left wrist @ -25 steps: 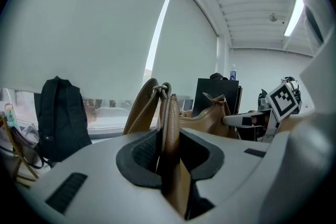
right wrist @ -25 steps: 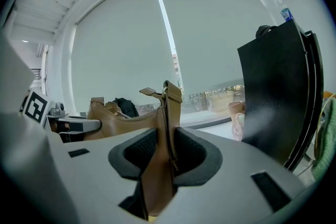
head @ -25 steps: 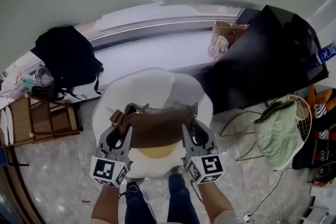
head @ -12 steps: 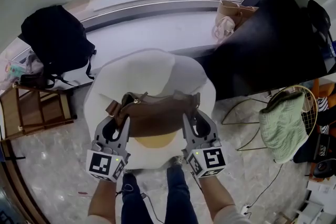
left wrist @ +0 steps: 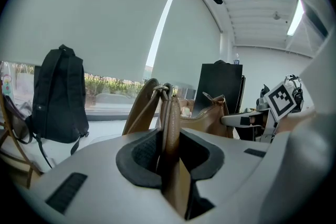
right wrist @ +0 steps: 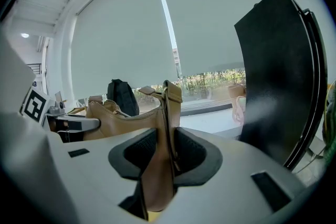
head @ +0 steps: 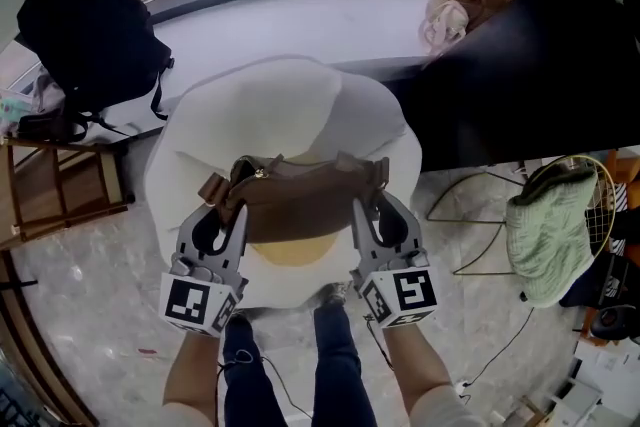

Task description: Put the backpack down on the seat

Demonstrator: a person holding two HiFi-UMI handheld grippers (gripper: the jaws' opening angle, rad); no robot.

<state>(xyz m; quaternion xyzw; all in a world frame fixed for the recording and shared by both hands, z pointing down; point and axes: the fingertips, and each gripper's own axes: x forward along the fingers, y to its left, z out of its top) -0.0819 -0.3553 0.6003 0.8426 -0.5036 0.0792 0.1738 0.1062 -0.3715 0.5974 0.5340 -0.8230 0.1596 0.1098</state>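
A brown leather bag hangs level over a round white seat with a yellow centre. My left gripper is shut on the bag's left end, where the strap ring joins. My right gripper is shut on the right end. In the left gripper view the brown strap runs straight between the pads. The right gripper view shows the bag's end pinched the same way. Whether the bag's bottom touches the seat I cannot tell.
A black backpack stands on the window sill at the left, above a wooden rack. A big black panel leans at the right, with a paper bag behind it. A wire basket holding green cloth stands right.
Both grippers have sunk together with the brown bag, which now hangs lower over the white seat. The grips on its two ends are unchanged.
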